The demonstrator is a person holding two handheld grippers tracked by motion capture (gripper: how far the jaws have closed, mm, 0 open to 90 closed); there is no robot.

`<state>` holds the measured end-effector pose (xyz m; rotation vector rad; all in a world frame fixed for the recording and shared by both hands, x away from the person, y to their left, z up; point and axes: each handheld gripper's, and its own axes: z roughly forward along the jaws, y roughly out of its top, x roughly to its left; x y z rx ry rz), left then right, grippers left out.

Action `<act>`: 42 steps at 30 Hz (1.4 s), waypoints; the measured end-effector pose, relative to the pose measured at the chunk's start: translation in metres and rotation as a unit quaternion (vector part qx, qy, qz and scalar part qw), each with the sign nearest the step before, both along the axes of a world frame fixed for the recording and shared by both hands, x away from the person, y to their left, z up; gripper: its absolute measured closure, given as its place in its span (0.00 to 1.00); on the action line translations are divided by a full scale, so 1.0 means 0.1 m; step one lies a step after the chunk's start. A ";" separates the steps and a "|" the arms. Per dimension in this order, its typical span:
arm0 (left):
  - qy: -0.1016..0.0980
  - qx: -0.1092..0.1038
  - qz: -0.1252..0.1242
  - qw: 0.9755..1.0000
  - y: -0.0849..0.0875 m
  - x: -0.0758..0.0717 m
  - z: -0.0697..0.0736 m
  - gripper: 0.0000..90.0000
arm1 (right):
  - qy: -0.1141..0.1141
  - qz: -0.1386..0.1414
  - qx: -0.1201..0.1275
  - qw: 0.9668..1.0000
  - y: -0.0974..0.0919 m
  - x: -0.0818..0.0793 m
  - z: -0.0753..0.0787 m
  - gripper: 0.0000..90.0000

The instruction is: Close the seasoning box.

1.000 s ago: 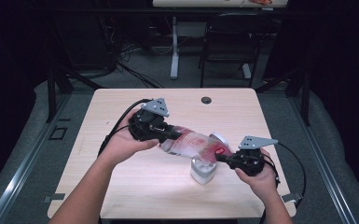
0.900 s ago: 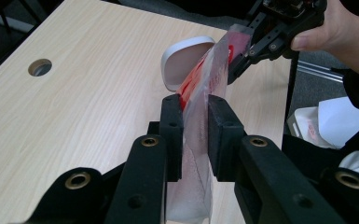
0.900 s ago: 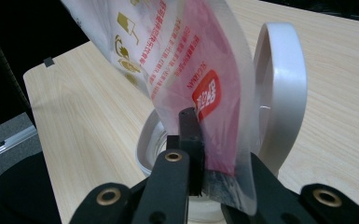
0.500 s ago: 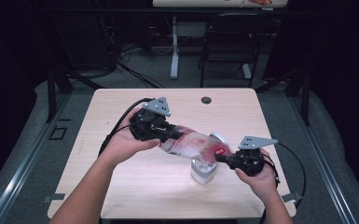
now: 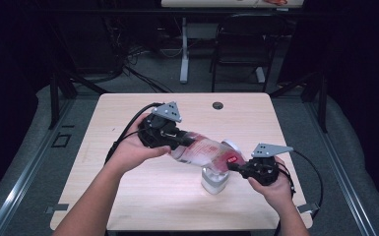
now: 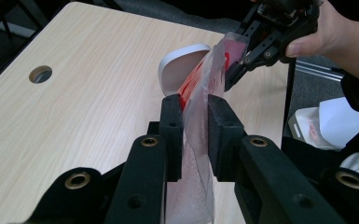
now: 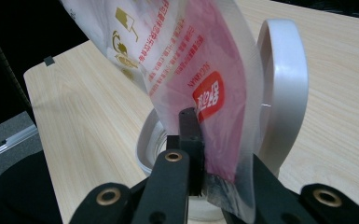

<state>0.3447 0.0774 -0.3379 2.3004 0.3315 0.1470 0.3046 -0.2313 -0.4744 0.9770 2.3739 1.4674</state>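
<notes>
Above white container (image 5: 214, 180) on table (image 5: 128, 113): pouch (image 5: 206, 151) stretched between grippers, tilted toward container. Left gripper (image 6: 193, 135) clamps one end, right gripper (image 7: 200, 140) other end. Pouch looks soft, slick, light; hold by end seams, firm pinch.

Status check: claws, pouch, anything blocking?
Left claw shut on pouch; right claw shut on its far end. Pouch held tilted over white container, lid up. Nothing blocking.

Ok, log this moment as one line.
left gripper: shut on pouch | right gripper: shut on pouch's other end | pouch: tilted above open white container | table: hole near far edge
</notes>
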 end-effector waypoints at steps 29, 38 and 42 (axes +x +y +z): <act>-0.001 -0.001 -0.005 1.000 -0.03 -0.01 0.02 0.86 | 0.001 -0.001 0.003 1.000 0.00 0.00 -0.01 1.00; 0.000 -0.002 -0.005 1.000 -0.03 -0.01 0.02 0.86 | 0.001 -0.001 0.001 1.000 0.00 0.00 -0.01 1.00; 0.000 -0.004 -0.005 1.000 -0.04 -0.01 0.02 0.86 | 0.002 -0.001 -0.001 1.000 0.00 0.00 -0.01 1.00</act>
